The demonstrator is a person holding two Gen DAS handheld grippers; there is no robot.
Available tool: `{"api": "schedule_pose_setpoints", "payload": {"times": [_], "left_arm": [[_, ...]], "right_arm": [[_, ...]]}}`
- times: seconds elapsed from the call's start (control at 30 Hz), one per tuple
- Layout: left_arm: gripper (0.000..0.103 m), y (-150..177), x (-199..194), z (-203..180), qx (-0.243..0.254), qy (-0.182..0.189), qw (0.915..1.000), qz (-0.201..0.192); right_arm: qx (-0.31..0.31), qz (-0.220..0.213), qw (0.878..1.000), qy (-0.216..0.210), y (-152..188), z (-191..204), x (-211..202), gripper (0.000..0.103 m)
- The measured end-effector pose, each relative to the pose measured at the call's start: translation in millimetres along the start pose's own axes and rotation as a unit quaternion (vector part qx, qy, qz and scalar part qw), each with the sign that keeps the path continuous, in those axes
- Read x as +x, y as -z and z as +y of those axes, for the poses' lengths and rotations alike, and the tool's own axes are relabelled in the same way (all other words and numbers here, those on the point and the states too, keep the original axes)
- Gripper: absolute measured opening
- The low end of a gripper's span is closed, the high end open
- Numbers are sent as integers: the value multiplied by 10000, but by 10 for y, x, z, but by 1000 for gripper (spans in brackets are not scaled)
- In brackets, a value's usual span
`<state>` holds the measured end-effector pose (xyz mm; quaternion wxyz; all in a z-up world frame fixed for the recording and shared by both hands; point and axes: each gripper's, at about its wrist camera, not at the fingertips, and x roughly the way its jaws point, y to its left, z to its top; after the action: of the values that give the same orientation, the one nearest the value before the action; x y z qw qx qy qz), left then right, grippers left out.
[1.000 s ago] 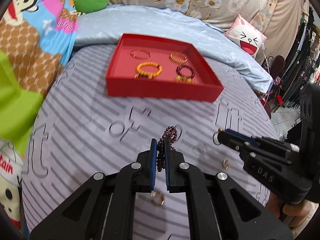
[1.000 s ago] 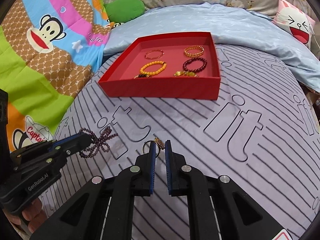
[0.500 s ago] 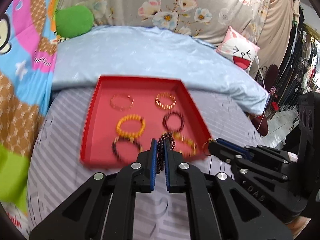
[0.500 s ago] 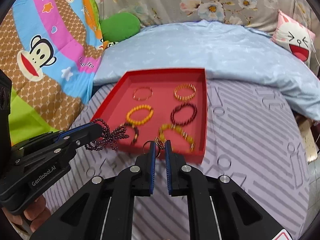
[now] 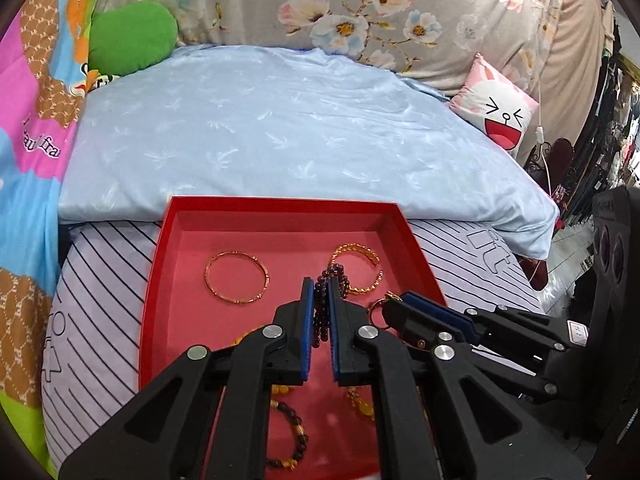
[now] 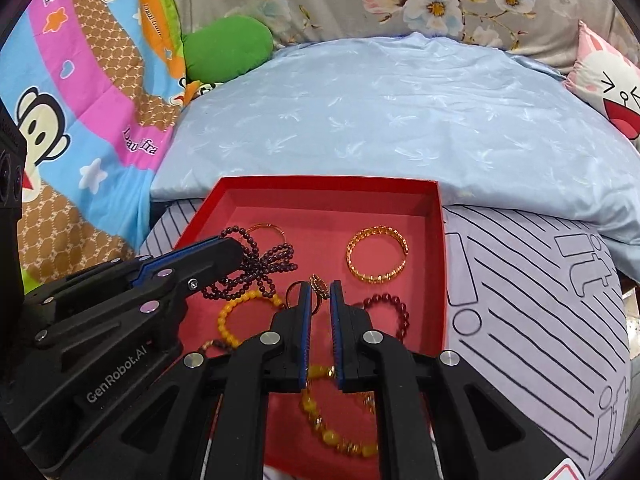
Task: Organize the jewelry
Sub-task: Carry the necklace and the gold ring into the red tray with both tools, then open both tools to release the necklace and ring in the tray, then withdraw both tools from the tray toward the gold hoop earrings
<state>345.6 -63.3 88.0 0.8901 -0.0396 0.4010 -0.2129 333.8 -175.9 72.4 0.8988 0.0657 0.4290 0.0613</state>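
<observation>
Both grippers have moved over the red tray (image 6: 436, 240); left gripper (image 5: 319, 300) clenches the purple bead strand (image 6: 256, 268); right gripper (image 6: 320, 300) clenches a ring (image 6: 316, 286).

Inside the red tray (image 6: 436, 256), the far strip of floor along the back wall lies bare, and so does the patch between the thin gold bangle (image 5: 236, 282) and the gold chain bracelet (image 6: 377, 257). Nearer in, the floor is crowded: the yellow bead bracelet (image 6: 240, 312), dark red bead bracelet (image 6: 394, 312) and amber bead bracelet (image 6: 332, 432) lie close together. The left gripper (image 6: 236, 254) and right gripper (image 6: 320, 294) hang side by side over the tray, near each other. The striped bedsheet (image 6: 540, 320) right of the tray is open.
</observation>
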Motion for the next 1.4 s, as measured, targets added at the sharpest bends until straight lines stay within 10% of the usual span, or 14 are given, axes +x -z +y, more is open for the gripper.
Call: {"api": "schedule_pose_setpoints", "payload": {"times": [0.57,1.4], "left_arm": [[10,-9,314,256,-226,-91,9996,152],[23,699,-764,-181,153,-224,9996,-81]], "right_arm": [[-41,248,9995,203,-111,9,342,15],[-398,-226,9987,243,802,317,-918,23]]}}
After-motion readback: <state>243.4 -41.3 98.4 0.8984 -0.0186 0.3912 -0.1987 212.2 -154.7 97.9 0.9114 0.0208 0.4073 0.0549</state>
